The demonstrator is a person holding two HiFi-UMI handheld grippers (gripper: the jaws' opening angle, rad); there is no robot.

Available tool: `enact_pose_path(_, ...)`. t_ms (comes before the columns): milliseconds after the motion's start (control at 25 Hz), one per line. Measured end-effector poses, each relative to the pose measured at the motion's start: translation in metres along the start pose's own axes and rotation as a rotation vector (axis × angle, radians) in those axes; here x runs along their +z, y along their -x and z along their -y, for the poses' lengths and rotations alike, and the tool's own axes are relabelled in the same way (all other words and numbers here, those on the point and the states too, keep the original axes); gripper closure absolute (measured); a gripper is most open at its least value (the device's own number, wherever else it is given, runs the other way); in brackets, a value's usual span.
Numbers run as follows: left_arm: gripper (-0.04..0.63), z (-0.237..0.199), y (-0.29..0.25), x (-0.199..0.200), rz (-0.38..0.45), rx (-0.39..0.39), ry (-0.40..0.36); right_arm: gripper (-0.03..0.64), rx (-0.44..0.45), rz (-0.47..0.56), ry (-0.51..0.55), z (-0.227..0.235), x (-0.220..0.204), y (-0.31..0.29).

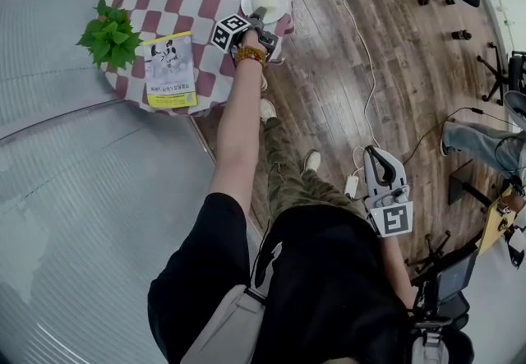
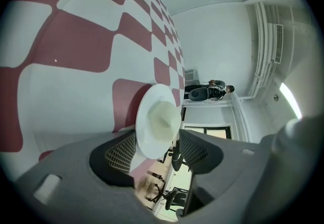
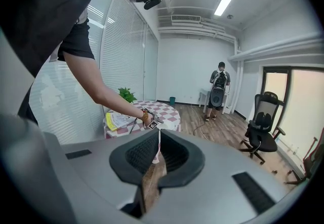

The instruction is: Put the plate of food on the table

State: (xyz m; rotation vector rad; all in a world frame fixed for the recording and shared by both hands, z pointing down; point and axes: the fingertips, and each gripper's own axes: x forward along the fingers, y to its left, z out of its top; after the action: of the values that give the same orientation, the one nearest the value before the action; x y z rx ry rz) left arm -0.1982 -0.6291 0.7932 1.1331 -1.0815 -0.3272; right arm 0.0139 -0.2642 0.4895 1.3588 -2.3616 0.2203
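The fingers [image 2: 119, 153] of the left gripper [image 2: 154, 144] are standing apart, and the near rim of the plate [image 2: 152, 129] is lying between them; the pads seem not to be pressing on it, though the wide-angle view is making that hard to judge. The plate is resting flat on the counter [image 2: 76, 61], close to its edge, and is carrying a pale mound of food [image 2: 166, 116]. In the head view the left arm is reaching out straight over that edge, with a bead bracelet [image 1: 251, 56] sitting at the wrist. Across the red-and-white checked cloth, a booklet [image 1: 168, 71] is lying flat and a plant [image 1: 109, 34] is standing just beside it, both well apart from the plate. The right gripper [image 3: 157, 154] is keeping its fingers [image 3: 135, 156] together with nothing between them; it is hanging low at the person's side over the wooden floor [image 1: 345, 75], well apart from the counter. Far off in its view, another person [image 3: 218, 89] is standing near the back wall, and an office chair [image 3: 263, 122] is standing to the right.
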Motion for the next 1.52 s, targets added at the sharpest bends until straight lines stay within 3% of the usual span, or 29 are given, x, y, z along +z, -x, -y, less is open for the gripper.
enact_pose_path(520, 0.311, -0.021, 0.041, -0.033, -0.005, -0.013, 0.033, 0.601, 0.030, 0.053, -0.016, -0.001, 0.003, 0.008)
enact_pose_path(1080, 0.313, -0.123, 0.156, -0.159, -0.016, 0.105, 0.130, 0.601, 0.071, 0.144, -0.040, 0.006, 0.017, 0.025)
enact_pose_path(1280, 0.313, -0.135, 0.202, -0.186, 0.004, 0.147, 0.029, 0.601, 0.081, 0.188, -0.049, 0.006, 0.025, 0.027)
enact_pose_path(1440, 0.313, -0.117, 0.237, -0.219, -0.037, 0.100, -0.089, 0.601, 0.096, 0.201, -0.051, 0.004, 0.030, 0.030)
enact_pose_path(1520, 0.314, -0.109, 0.253, -0.233, -0.051, 0.058, -0.109, 0.601, 0.120, 0.195, -0.053, -0.001, 0.026, 0.030)
